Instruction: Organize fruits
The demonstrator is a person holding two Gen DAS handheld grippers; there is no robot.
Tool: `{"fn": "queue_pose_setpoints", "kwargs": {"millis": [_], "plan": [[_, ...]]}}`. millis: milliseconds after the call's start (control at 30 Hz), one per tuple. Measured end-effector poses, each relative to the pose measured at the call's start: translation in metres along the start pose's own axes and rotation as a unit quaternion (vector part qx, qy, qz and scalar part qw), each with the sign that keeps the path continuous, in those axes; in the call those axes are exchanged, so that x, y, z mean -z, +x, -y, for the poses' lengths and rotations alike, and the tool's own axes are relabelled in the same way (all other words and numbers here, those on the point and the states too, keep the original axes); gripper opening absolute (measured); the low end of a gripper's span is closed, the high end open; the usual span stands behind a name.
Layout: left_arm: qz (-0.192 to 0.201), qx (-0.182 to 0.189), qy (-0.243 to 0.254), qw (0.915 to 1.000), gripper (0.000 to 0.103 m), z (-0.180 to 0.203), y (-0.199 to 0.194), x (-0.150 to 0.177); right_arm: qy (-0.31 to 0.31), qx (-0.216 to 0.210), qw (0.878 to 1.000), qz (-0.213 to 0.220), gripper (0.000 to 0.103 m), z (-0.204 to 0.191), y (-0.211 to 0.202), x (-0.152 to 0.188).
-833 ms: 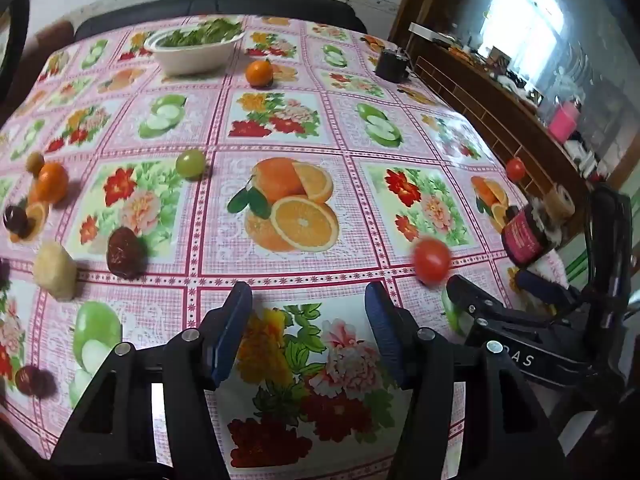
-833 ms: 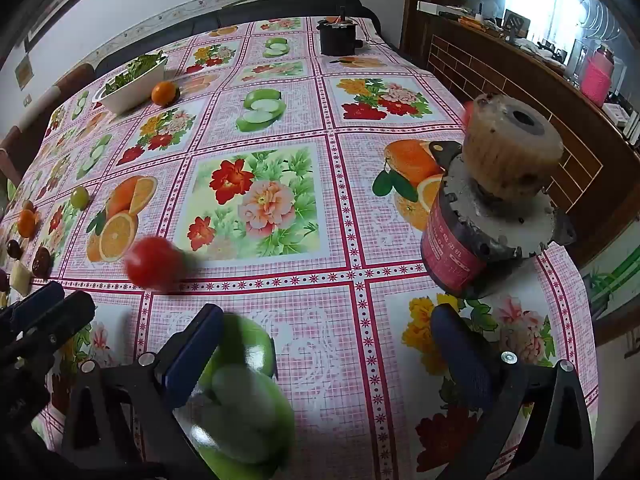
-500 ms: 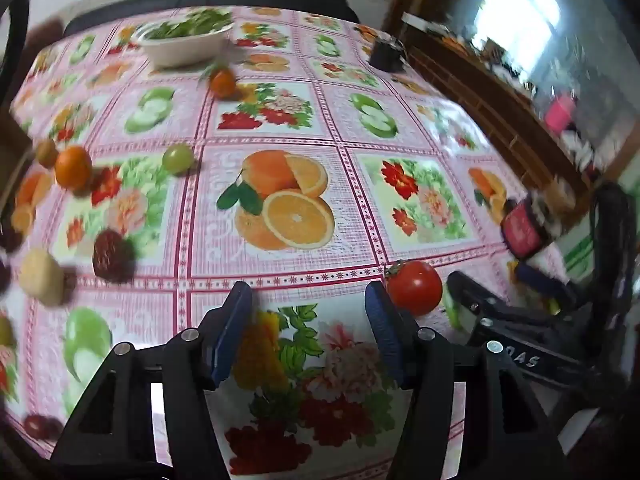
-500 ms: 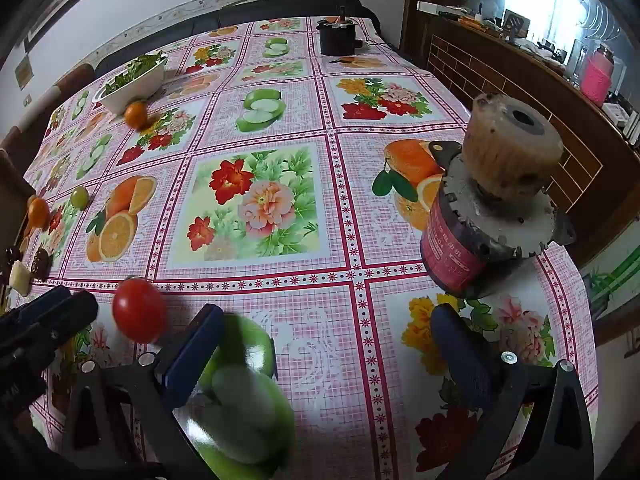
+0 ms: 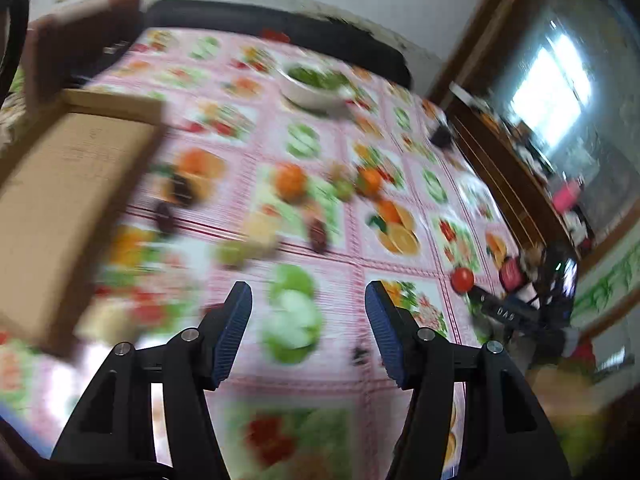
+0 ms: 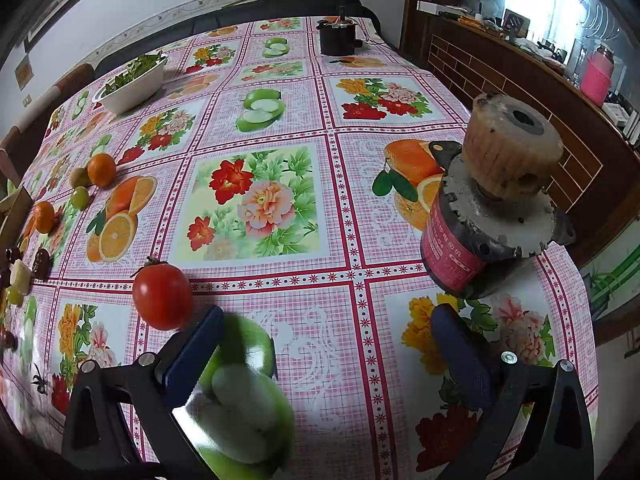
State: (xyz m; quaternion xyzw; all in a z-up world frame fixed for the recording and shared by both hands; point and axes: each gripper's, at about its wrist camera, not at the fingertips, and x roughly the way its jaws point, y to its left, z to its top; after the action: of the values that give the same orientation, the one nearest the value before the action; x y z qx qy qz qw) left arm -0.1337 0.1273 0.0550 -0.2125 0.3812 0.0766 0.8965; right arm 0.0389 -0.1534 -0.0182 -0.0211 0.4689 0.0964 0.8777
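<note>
A red tomato (image 6: 162, 296) lies on the flowered tablecloth just left of my right gripper's (image 6: 326, 350) left finger; it also shows far right in the blurred left wrist view (image 5: 462, 279). My right gripper is open and empty. My left gripper (image 5: 307, 326) is open and empty above the cloth. Two oranges (image 6: 101, 168) (image 6: 43, 216), green fruits (image 6: 79, 197), dark fruits (image 6: 41, 263) and a pale chunk (image 6: 20, 277) lie at the table's left. A cardboard box (image 5: 56, 208) stands at the left in the left wrist view.
A motor with a wooden spool (image 6: 494, 200) stands at the right table edge, near my right gripper. A white bowl of greens (image 6: 134, 84) and a black pot (image 6: 338, 36) stand at the far side. A wooden counter (image 6: 520, 80) runs along the right.
The tomato rolled toward the right gripper and came to rest beside its left finger. The left gripper swung left and back, bringing the cardboard box into view. An orange rolled down to the left group.
</note>
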Motion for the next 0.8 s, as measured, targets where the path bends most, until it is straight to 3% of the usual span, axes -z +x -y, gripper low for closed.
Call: {"fn": "queue_pose_setpoints", "kwargs": {"millis": [167, 267, 400, 800], "plan": [[0.025, 0.02, -0.036, 0.9988, 0.06, -0.012, -0.058, -0.008, 0.0, 0.0, 1.0, 0.0, 0.103, 0.0, 0.0, 0.0], [0.038, -0.016, -0.024, 0.9988, 0.063, -0.008, -0.071, -0.005, 0.0, 0.0, 1.0, 0.0, 0.103, 0.0, 0.0, 0.0], [0.043, -0.04, -0.023, 0.998, 0.063, -0.018, -0.064, 0.0, 0.0, 0.0, 1.0, 0.0, 0.103, 0.0, 0.0, 0.0], [0.001, -0.079, -0.011, 0.9969, 0.063, -0.036, -0.004, -0.005, 0.0, 0.0, 1.0, 0.0, 0.103, 0.0, 0.0, 0.0]]}}
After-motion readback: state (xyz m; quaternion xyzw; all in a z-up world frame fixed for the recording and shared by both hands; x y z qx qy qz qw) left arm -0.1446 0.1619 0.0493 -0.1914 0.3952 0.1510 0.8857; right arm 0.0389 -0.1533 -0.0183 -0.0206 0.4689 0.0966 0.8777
